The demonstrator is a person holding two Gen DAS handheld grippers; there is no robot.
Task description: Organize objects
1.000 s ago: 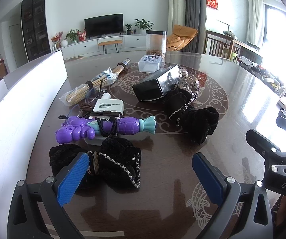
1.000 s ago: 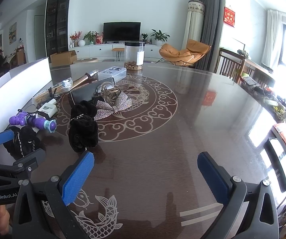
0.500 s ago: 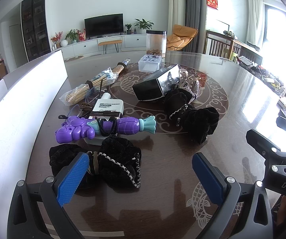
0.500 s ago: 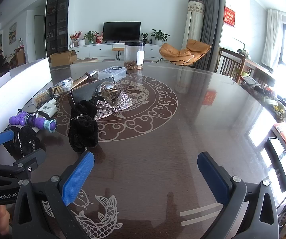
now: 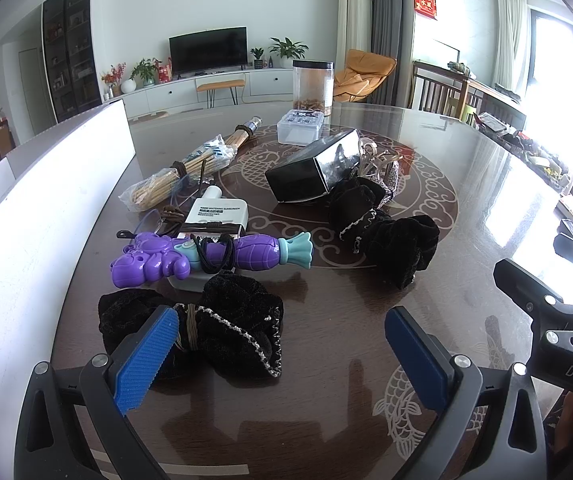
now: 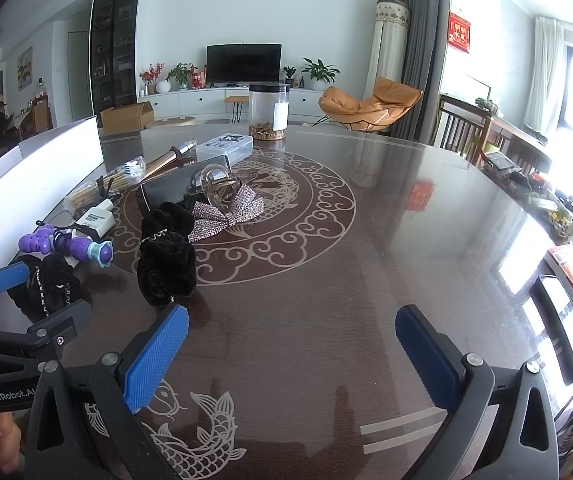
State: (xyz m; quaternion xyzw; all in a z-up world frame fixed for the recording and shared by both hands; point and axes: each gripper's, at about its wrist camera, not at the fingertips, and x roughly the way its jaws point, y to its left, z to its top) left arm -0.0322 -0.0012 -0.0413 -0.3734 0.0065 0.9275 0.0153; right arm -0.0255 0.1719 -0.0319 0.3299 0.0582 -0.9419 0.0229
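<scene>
My left gripper (image 5: 282,356) is open just above the dark table, its left blue pad in front of a black velvet bow (image 5: 206,328) with a silver trim. Behind the bow lies a purple toy (image 5: 206,258) on a white sunscreen tube (image 5: 216,216). A second black velvet bow (image 5: 382,232) lies right of centre, near a black box (image 5: 310,172) and a sparkly silver bow (image 6: 226,216). My right gripper (image 6: 290,352) is open over bare table, with that second black velvet bow (image 6: 166,256) ahead on its left.
A bundle of chopsticks (image 5: 190,168), a clear plastic case (image 5: 300,128) and a tall clear jar (image 5: 312,86) stand farther back. A white panel (image 5: 46,200) runs along the table's left side. The round table (image 6: 406,260) extends right toward clutter at its edge.
</scene>
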